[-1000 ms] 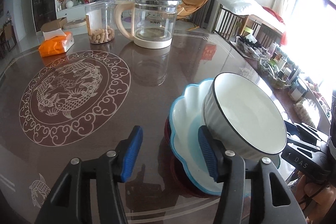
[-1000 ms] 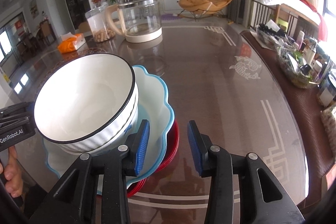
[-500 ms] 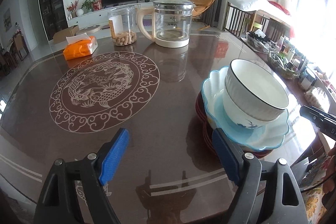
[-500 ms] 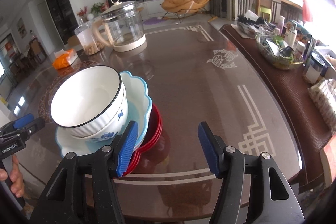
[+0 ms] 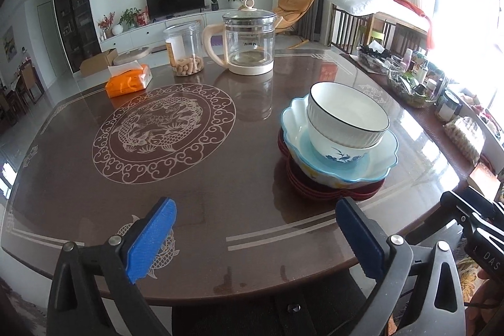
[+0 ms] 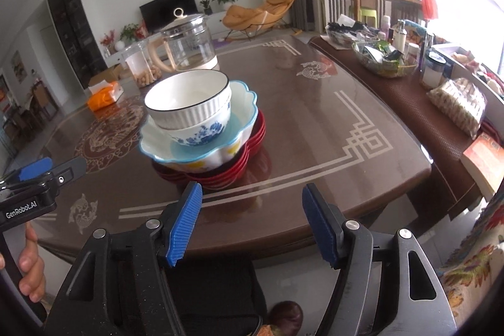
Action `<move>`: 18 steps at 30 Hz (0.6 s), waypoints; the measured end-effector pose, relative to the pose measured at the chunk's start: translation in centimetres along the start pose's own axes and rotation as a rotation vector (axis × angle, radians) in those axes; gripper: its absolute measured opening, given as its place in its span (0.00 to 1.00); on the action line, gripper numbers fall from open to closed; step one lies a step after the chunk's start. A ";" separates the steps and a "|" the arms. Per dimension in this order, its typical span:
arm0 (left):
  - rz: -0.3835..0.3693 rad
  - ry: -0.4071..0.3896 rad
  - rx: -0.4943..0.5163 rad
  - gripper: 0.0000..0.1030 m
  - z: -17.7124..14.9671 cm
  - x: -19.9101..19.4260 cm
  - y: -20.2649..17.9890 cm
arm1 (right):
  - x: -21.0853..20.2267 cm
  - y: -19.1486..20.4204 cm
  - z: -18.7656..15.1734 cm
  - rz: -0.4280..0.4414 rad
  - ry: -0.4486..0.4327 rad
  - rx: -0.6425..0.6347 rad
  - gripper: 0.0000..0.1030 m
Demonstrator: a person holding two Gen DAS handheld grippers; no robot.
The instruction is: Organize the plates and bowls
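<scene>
A stack stands near the table's front right. A white ribbed bowl with a black rim [image 5: 348,115] [image 6: 189,101] sits in a blue-flowered bowl [image 5: 338,151] [image 6: 201,131], inside a scalloped blue-edged dish [image 5: 381,161] [image 6: 242,106], on red plates [image 5: 318,194] [image 6: 252,144]. My left gripper [image 5: 255,236] is open and empty, back over the table's front edge, left of the stack. My right gripper [image 6: 252,225] is open and empty, in front of the stack, off the table edge. The left gripper also shows in the right wrist view [image 6: 41,173].
A glass kettle [image 5: 249,43] [image 6: 189,44], a clear jar of peanuts [image 5: 186,51] and an orange tissue pack [image 5: 127,81] stand at the table's far side. A side bench with baskets and bottles [image 6: 387,59] runs along the right. The table's front edge [image 6: 283,238] is close.
Both grippers have pulled back from the stack toward the table's front edge and opened wider. The white bowl, held tilted a second ago, now rests level in the stack.
</scene>
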State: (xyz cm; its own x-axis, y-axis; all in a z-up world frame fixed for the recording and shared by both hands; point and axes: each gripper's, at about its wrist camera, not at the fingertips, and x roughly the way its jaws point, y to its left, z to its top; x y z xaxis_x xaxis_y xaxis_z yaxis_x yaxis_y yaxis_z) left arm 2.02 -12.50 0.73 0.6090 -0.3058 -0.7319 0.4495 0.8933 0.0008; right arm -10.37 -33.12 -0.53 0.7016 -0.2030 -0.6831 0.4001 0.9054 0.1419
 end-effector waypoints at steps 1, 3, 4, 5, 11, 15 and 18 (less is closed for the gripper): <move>0.009 -0.003 -0.004 0.98 -0.1 -0.2 0.1 | -0.2 0.1 0.2 -0.010 -0.010 0.000 0.68; 0.015 -0.010 -0.014 0.98 -0.3 -0.6 0.4 | -0.7 0.0 0.7 -0.010 -0.028 0.013 0.68; 0.019 -0.012 -0.019 0.98 -0.4 -0.8 0.5 | -0.7 0.1 0.9 -0.012 -0.032 0.017 0.68; 0.027 -0.019 -0.025 0.98 -0.5 -1.1 0.6 | -0.9 0.4 0.9 -0.013 -0.032 0.017 0.68; 0.133 -0.100 -0.038 0.98 -1.1 -2.6 1.0 | -1.0 1.8 0.2 -0.003 -0.027 -0.016 0.68; 0.099 -0.013 -0.049 0.98 -1.3 -2.1 0.9 | -1.4 2.4 -0.1 -0.002 -0.032 -0.035 0.68; 0.120 -0.005 -0.036 0.98 -1.5 -2.2 0.5 | -2.0 2.8 0.1 -0.005 -0.037 -0.049 0.68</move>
State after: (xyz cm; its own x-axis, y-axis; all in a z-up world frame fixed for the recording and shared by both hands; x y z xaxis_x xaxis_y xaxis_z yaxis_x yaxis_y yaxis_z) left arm -0.10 -10.86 1.34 0.6600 -0.1977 -0.7248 0.3494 0.9348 0.0632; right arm -10.57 -30.20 1.34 0.7209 -0.2207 -0.6569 0.3755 0.9211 0.1026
